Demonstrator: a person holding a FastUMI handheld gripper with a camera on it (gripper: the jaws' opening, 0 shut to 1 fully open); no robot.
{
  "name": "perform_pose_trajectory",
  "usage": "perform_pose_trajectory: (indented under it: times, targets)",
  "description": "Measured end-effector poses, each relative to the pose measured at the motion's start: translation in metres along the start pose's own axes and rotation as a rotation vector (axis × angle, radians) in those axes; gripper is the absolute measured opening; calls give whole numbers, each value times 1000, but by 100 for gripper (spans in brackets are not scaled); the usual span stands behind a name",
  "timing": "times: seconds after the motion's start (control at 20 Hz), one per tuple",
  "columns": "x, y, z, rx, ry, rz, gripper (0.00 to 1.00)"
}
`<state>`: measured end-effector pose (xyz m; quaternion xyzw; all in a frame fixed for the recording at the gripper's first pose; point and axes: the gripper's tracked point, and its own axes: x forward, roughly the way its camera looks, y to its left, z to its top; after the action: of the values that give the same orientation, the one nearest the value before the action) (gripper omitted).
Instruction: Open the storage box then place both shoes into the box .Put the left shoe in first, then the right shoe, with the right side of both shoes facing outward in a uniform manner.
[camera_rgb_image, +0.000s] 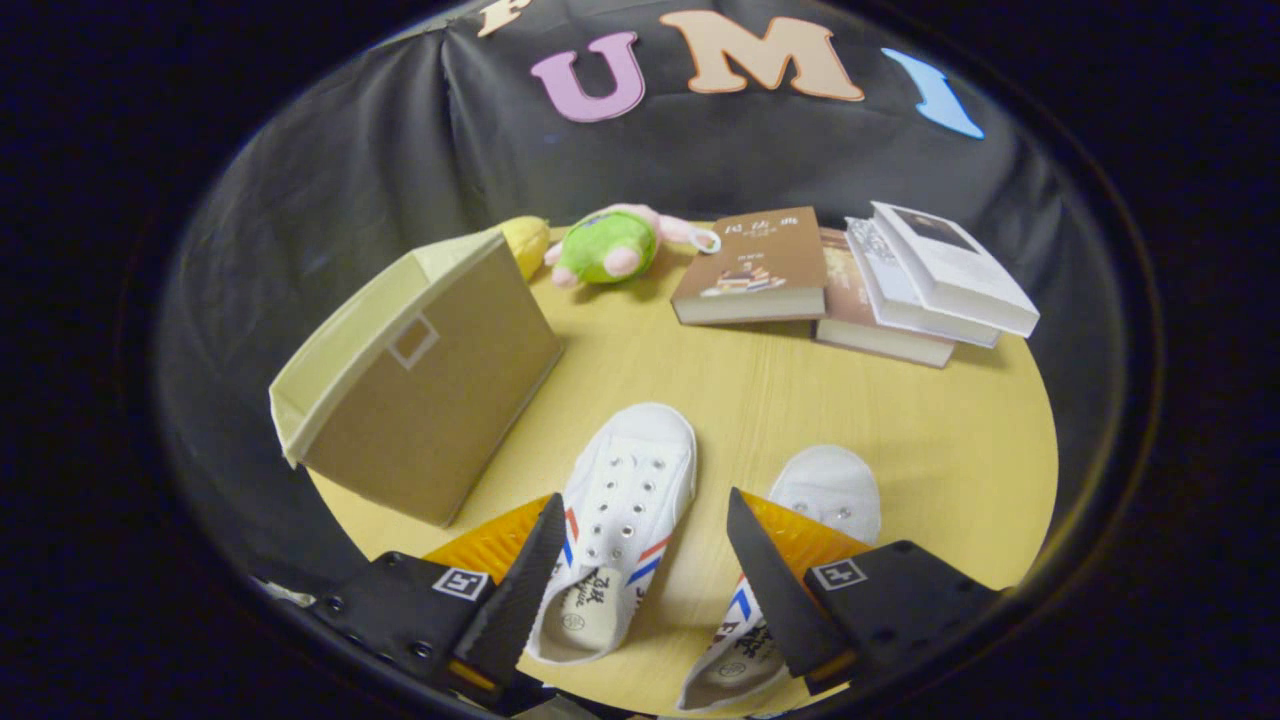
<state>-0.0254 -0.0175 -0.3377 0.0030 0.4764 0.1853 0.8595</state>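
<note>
Two white canvas shoes with red and blue side stripes lie on the round wooden table (930, 440), toes pointing away from me. The left shoe (620, 500) lies between my fingers, under them. The right shoe (825, 495) lies partly under the right finger. My gripper (645, 512) hangs above the shoes, open, holding nothing. A beige fabric storage box (420, 380) stands to the left, beyond the left finger, lid shut and tilted towards me.
A green and pink plush toy (608, 245) and a yellow object (525, 243) lie behind the box. A brown book (752, 268) and a stack of books (920, 285) sit at the back right. Black cloth surrounds the table.
</note>
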Motion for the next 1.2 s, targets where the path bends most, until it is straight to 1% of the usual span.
perform_pose_trajectory:
  times: [0.2, 0.3, 0.35, 0.45, 0.55, 0.6, 0.7, 0.9, 1.2]
  targets:
    - [14, -9, -28, -71, 87, -14, 99]
    - [18, -12, -39, -83, 132, -17, 85]
    - [20, -11, -40, -81, 132, -13, 79]
    - [22, -9, -45, -60, 163, 8, 65]
    - [23, -2, -53, -13, 201, 28, 51]
    - [23, 6, -53, 30, 209, 55, 45]
    - [22, 5, -52, 74, 226, 47, 31]
    - [19, 5, -49, 220, 246, 12, 4]
    - [7, 25, -29, 310, 219, 9, 4]
